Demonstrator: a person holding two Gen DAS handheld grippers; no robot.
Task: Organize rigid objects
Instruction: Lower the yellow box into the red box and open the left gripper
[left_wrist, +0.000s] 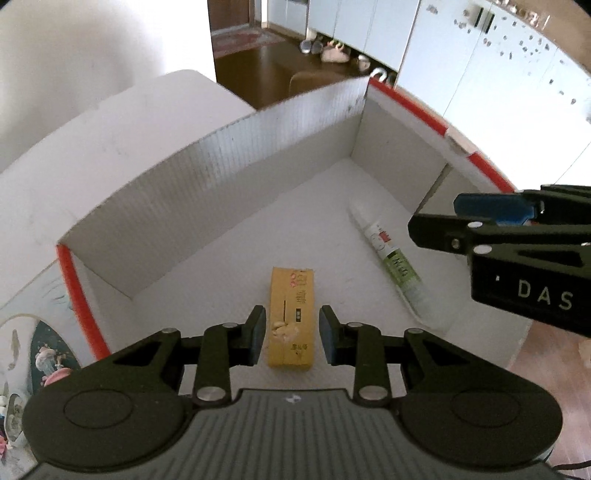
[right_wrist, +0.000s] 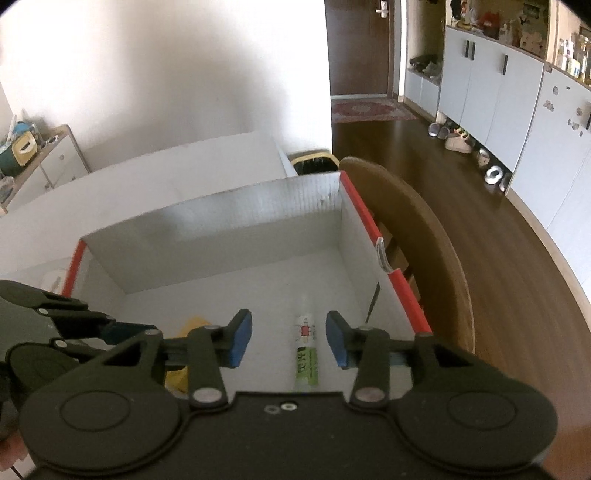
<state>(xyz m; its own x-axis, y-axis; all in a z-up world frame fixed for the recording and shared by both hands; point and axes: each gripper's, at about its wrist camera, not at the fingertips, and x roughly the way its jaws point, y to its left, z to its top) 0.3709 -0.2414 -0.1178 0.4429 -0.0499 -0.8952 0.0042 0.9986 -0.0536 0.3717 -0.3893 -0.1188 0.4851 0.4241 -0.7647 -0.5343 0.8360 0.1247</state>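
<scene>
The left gripper (left_wrist: 291, 334) hangs over the yellow box (left_wrist: 291, 317), jaws apart with a clear gap on each side, so nothing is clamped. The box lies flat on the floor of the white carton (left_wrist: 207, 162). The right gripper (right_wrist: 289, 339) is likewise parted above the tube (right_wrist: 306, 354), which lies free beside the carton's right wall, well apart from the box. Both items rest lengthwise, roughly parallel, probably to keep the carton tidy and leave room. Farther off, red tape (right_wrist: 380, 251) edges the rim, and a chair (right_wrist: 424, 229) stands just behind.
</scene>
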